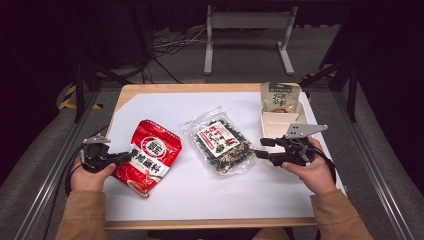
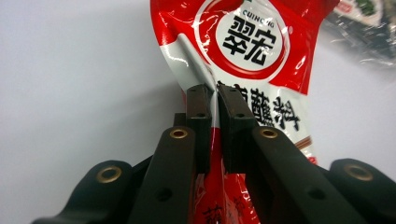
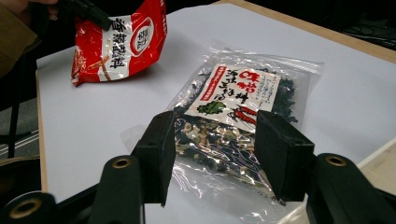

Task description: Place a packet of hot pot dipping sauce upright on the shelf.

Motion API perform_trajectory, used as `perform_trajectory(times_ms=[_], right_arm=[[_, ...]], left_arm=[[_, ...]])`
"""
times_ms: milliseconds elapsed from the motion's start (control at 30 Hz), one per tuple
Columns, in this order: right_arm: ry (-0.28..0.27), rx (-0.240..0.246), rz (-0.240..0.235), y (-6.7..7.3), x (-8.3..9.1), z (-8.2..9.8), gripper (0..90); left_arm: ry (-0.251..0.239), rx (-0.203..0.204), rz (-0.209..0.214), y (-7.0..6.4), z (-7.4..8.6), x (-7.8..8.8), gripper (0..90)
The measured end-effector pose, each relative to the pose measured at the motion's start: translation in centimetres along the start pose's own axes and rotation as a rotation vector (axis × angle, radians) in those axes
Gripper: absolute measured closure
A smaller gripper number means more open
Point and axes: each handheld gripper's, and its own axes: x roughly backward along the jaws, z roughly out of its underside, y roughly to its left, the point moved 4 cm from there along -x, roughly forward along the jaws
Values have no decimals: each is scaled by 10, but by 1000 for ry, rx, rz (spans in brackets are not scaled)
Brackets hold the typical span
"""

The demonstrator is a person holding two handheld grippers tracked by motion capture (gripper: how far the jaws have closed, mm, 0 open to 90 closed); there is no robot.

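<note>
Pinching the left edge of the red sachet (image 1: 149, 156), the left gripper (image 1: 121, 157) has its black jaws closed flat on the glossy film, a fold of it caught between the pads in the left gripper view, where the red sachet (image 2: 254, 46) stretches away toward twelve o'clock; it sits at about nine o'clock on the white table (image 1: 165, 112), with the person's left hand (image 1: 89, 172) behind it. At the centre of the table lies the clear bag of dried seaweed mix (image 1: 221, 142), flat, label up, just beside the sachet on its three o'clock side and apart from it. From three o'clock the right gripper (image 1: 260, 148) points at that bag with its jaws moderately wide, one above and one below the bag's right edge; in the right gripper view the pads stand either side of the near end of the clear bag (image 3: 229, 121) and do not press on it. Off at one o'clock a green packet (image 1: 280, 95) leans in a pale tray (image 1: 277, 122), touching its far rim, well apart from the sachet
</note>
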Motion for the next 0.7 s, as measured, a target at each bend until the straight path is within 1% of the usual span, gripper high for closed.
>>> perform_trajectory(times_ms=[33,100,167,200,233,300,333,367,400,500,533,667,700], right_arm=[[1,0,-1,1,0,0,481],[-1,0,-5,2,0,-1,483],[-5,-6,-4,3,0,-2,485],[-5,-6,-4,3,0,-2,485],[-9,-10,-9,4,0,-3,486],[-19,-18,-14,7,0,-4,488],[-22,-21,-18,8,0,-5,489],[-23,-22,-19,9,0,-5,489],[-23,-22,-19,9,0,-5,489],[-29,-23,-31,15,-2,-7,489],[-30,-25,-37,16,-2,-8,488],[-40,-27,-52,22,-5,-11,485],[-40,-24,-53,23,-6,-11,485]], left_arm=[[-6,-16,11,-4,-2,1,838],[-15,-27,18,-10,-5,3,839],[-35,-56,24,-17,-9,7,839],[-35,-56,24,-17,-9,7,839],[-43,-67,31,-20,-11,9,839],[-66,-80,38,-25,-15,12,839],[-90,-92,49,-32,-19,16,839],[-105,-98,50,-35,-21,17,839],[-105,-98,50,-35,-21,17,839],[-162,-135,56,-48,-27,22,839],[-174,-153,58,-50,-29,23,839],[-211,-175,66,-62,-33,25,839],[-221,-188,72,-66,-35,24,839]])
